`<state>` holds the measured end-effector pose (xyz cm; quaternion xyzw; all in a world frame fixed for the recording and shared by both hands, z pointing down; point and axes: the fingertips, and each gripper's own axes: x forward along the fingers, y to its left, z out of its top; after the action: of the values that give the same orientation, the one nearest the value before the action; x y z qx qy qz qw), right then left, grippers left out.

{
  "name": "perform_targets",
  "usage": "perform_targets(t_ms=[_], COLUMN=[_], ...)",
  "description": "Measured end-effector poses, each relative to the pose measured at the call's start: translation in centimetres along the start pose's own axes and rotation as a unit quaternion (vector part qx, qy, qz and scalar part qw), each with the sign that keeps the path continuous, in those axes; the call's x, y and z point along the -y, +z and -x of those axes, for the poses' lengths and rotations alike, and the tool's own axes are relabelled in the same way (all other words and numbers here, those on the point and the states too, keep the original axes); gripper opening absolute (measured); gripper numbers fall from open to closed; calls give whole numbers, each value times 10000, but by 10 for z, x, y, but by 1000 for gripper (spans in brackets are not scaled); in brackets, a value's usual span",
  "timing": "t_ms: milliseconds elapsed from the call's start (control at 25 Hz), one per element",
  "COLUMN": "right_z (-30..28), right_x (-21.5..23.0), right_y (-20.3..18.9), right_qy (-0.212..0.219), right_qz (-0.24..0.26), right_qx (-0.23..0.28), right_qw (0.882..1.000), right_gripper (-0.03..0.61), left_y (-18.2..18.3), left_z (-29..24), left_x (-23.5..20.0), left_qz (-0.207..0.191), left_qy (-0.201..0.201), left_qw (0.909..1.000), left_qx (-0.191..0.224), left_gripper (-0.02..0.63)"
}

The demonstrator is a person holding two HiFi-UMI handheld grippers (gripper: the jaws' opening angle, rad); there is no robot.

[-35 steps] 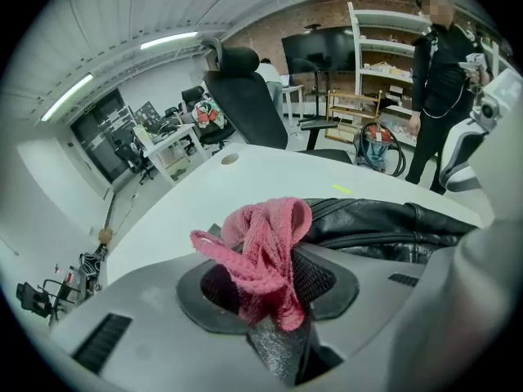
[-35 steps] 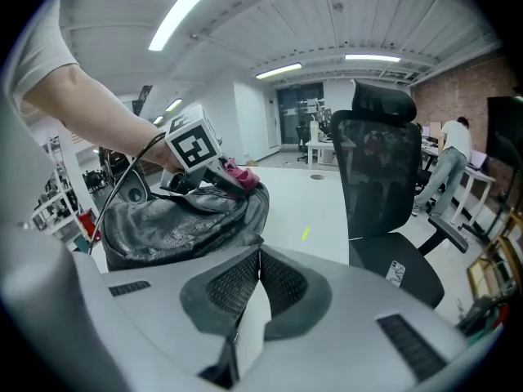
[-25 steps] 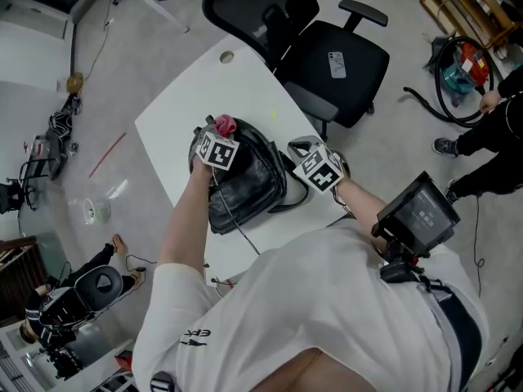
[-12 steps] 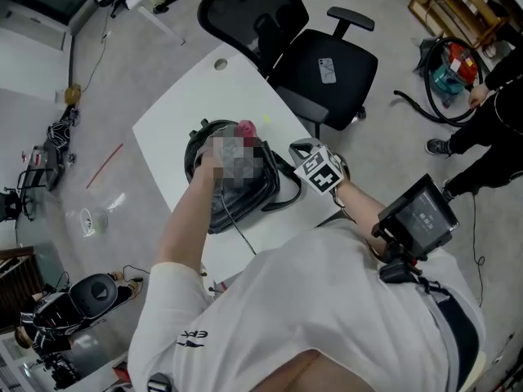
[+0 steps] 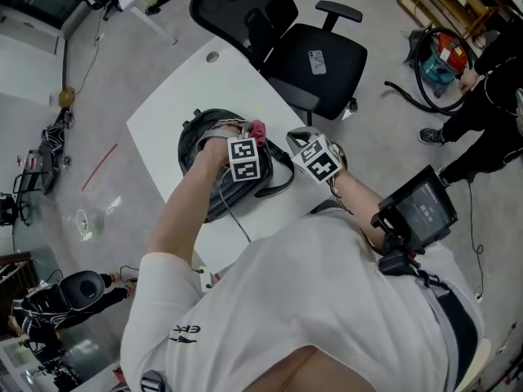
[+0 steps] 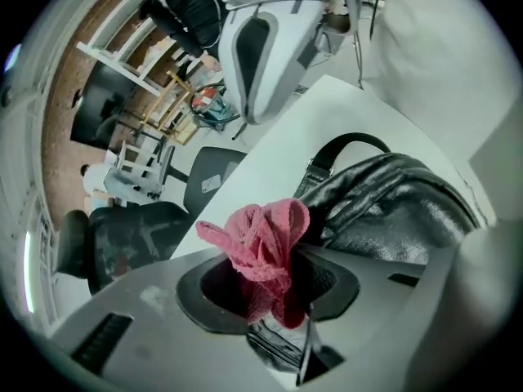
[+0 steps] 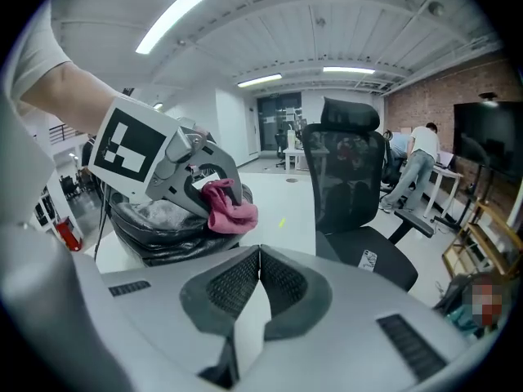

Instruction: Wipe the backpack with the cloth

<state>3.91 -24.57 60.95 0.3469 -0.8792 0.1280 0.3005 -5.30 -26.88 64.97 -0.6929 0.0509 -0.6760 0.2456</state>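
Head view: left gripper (image 5: pixel 254 136) pinches the pink cloth (image 5: pixel 258 129), bunched, at the backpack's (image 5: pixel 192 149) 2 o'clock edge. Backpack lies mid-table (image 5: pixel 180 96), at the person's 12 o'clock. Cloth looks light and limp, so grip it by the bunched middle. Bag looks like soft, glossy, slick leather; it'll likely sag and slide, so steady it by the strap. Right gripper (image 7: pixel 258 264) at the bag's 3 o'clock, jaws pressed together, empty, apparently clear of the bag.
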Motion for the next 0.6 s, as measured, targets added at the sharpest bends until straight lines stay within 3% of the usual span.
perform_targets(t_ms=[160, 360, 480, 600], right_z=[4, 11, 15, 15], right_x=[7, 8, 10, 12], right_y=[-6, -9, -13, -16], right_qy=[-97, -201, -259, -314], right_qz=[-79, -137, -176, -180], right_qx=[20, 46, 46, 82], right_qw=[9999, 9997, 9995, 9993], right_gripper=[3, 3, 3, 3], left_y=[22, 48, 66, 72], left_z=[3, 20, 28, 31], left_x=[9, 28, 41, 49], left_qz=[-734, -1614, -1941, -2030], left_qy=[-185, -453, -717, -894], left_qw=[9970, 9850, 9766, 9731], left_qx=[126, 400, 588, 630], left_gripper=[137, 137, 136, 135])
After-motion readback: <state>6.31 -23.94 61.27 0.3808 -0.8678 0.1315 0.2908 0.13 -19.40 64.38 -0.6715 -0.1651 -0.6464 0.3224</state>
